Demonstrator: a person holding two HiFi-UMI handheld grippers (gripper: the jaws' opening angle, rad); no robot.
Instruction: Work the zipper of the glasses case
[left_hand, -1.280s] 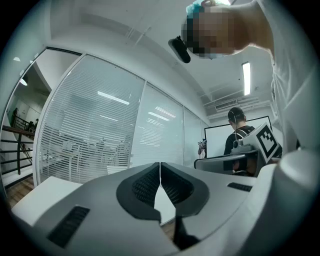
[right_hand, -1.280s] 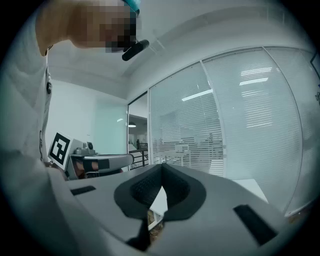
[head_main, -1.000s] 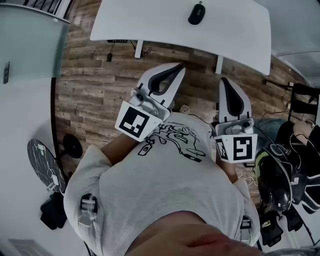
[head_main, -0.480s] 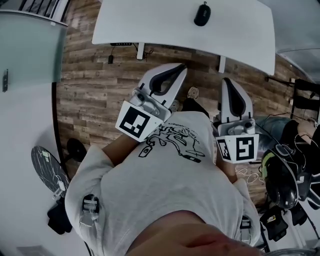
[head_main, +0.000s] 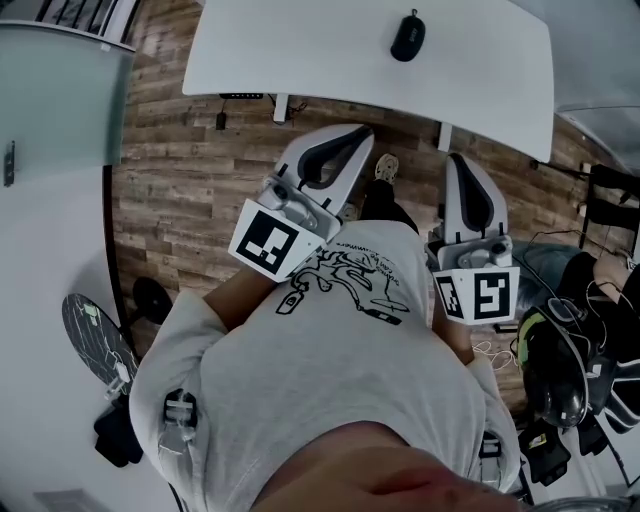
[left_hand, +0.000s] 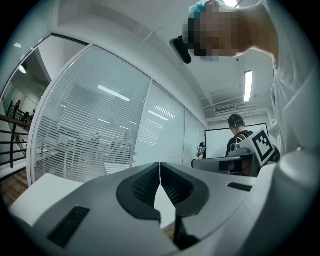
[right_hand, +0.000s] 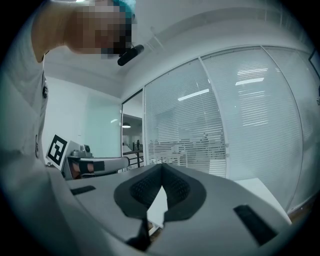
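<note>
Glasses case (head_main: 407, 36) lies well ahead of both closed jaws.

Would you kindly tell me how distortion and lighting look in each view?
Head view: evenly lit, muted colour, no glare on white table. Left gripper view: strong fisheye, dark corners, ceiling light blown out. Right gripper view: same fisheye, glass partition curved, carrying lamp reflections.

wood plank floor (head_main: 190, 170), white desk (head_main: 320, 45)
</note>
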